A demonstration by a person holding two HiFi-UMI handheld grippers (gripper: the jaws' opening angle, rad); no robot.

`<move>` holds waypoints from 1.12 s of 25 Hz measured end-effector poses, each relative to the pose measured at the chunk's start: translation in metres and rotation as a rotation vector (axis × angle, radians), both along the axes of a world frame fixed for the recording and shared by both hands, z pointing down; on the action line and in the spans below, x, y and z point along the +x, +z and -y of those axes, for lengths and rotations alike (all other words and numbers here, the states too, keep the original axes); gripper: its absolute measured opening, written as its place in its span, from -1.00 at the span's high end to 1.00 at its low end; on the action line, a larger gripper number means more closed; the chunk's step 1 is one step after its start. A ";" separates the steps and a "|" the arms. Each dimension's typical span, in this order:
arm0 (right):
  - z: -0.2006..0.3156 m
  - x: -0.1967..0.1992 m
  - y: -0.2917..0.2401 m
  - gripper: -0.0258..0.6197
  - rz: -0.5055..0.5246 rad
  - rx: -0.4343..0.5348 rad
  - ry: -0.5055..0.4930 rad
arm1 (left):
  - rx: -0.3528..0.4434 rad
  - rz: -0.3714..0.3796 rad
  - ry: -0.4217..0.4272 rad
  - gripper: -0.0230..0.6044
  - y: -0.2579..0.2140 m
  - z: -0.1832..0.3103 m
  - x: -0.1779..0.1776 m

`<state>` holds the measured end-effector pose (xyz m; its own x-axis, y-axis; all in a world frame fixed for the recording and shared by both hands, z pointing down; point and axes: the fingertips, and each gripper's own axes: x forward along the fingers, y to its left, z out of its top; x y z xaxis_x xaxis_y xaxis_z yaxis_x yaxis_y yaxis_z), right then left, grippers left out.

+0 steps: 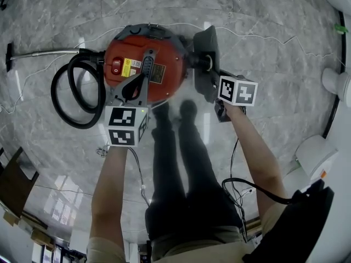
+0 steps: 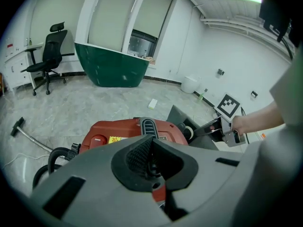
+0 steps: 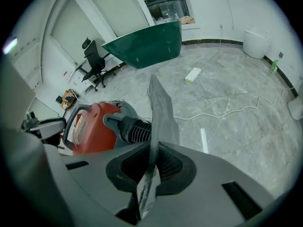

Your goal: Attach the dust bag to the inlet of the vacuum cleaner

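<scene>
The red vacuum cleaner (image 1: pixel 145 64) stands on the floor ahead of me, its ribbed black inlet (image 3: pixel 135 129) facing right. A flat dark grey dust bag (image 1: pixel 205 48) hangs edge-on just beside that inlet. My right gripper (image 1: pixel 215 84) is shut on the bag's lower edge, and in the right gripper view the bag (image 3: pixel 161 112) rises from between the pads (image 3: pixel 163 167). My left gripper (image 1: pixel 137 85) hovers over the vacuum's near side by its handle. In the left gripper view its pads (image 2: pixel 139 157) meet, with nothing seen between them.
A black hose (image 1: pixel 77 95) loops left of the vacuum, with a metal wand (image 1: pixel 44 52) beyond it. A white cable (image 1: pixel 258 37) trails over the marble floor. My legs (image 1: pixel 181 163) stand right behind the vacuum. A green counter (image 2: pixel 113 70) and an office chair (image 2: pixel 47 56) are far off.
</scene>
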<state>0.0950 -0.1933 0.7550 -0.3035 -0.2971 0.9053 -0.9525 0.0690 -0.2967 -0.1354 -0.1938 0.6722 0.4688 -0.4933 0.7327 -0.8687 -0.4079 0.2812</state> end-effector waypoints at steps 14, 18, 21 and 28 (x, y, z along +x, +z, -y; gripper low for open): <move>-0.003 -0.012 -0.002 0.80 0.047 0.021 -0.023 | -0.001 -0.056 -0.024 0.94 0.001 -0.001 0.005; -0.003 -0.014 -0.001 0.80 0.070 0.017 0.017 | 0.001 -0.068 -0.044 0.94 0.001 -0.001 0.006; -0.003 -0.015 -0.001 0.80 0.082 0.016 0.032 | 0.000 -0.077 -0.053 0.94 0.001 -0.001 0.005; -0.004 -0.017 -0.001 0.80 0.112 0.018 0.044 | 0.005 -0.077 -0.064 0.95 0.001 -0.001 0.005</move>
